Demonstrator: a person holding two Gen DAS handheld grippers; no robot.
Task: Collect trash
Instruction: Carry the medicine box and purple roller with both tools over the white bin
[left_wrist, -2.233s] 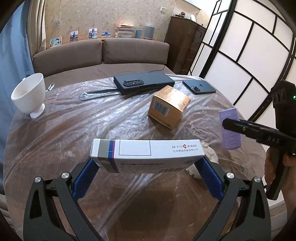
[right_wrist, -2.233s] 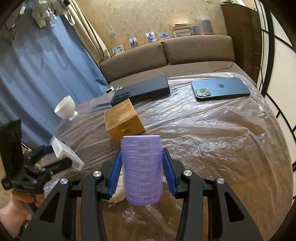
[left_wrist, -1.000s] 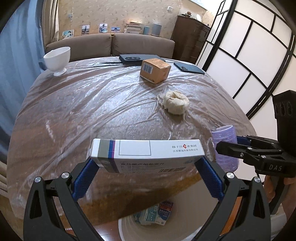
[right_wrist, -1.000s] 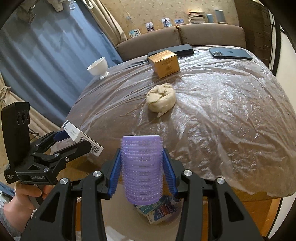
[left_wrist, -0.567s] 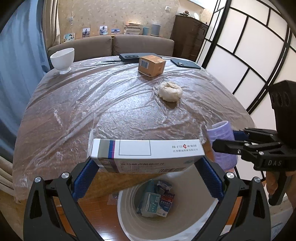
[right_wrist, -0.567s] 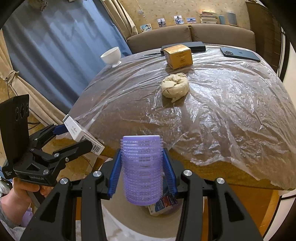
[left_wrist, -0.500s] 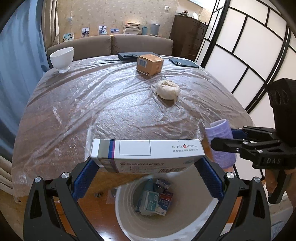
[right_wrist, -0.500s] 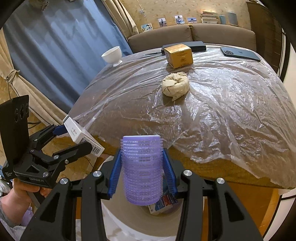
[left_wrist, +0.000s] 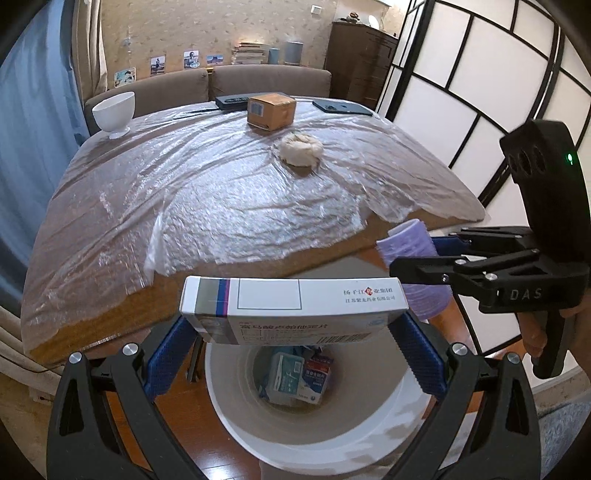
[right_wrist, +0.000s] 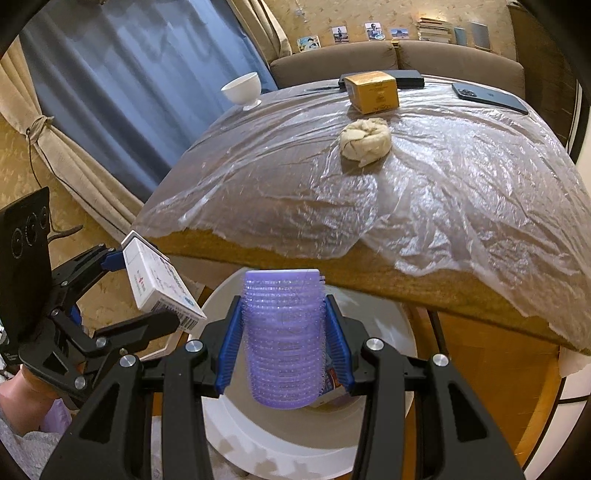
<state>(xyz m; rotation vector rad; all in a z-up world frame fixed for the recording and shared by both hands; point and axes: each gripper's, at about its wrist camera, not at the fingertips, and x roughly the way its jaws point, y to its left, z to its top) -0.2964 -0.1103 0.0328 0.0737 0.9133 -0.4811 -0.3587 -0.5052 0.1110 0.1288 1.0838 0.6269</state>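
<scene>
A: Your left gripper (left_wrist: 295, 325) is clamped on the white medicine box (left_wrist: 291, 302), blue pads pressed to its two short ends. The box lies level, just off the near edge of the table (left_wrist: 110, 321), over the open mouth of the white trash bin (left_wrist: 295, 424).

B: And the other hand?

A: Your right gripper (right_wrist: 283, 339) is closed tight on the purple hair roller (right_wrist: 282, 336), which stands upright between the pads. It too hangs above the bin, whose rim (right_wrist: 295, 454) shows behind and below it. From the left camera you see that roller (left_wrist: 410, 243) to the right of the box, near it but not touching.

B: Is there anything in the bin?

A: Yes, you can see a few small cartons (left_wrist: 295, 376) at the bottom.

B: What is on the table?

A: It is covered with a crinkled clear plastic sheet (left_wrist: 221, 206). A crumpled beige wad (left_wrist: 301, 149) lies about mid-surface, towards the far side. Beyond it stands a brown cardboard box (left_wrist: 271, 110), with a dark flat case (left_wrist: 232, 101) behind it at the far edge. A phone (left_wrist: 341, 107) lies face down towards the far right corner, and a white footed bowl (left_wrist: 113, 114) sits at the far left corner.

B: And my hands themselves?

A: Your right hand (left_wrist: 535, 332) shows on its grip in the left view, and your left hand (right_wrist: 29, 391) at the lower left of the right view.
</scene>
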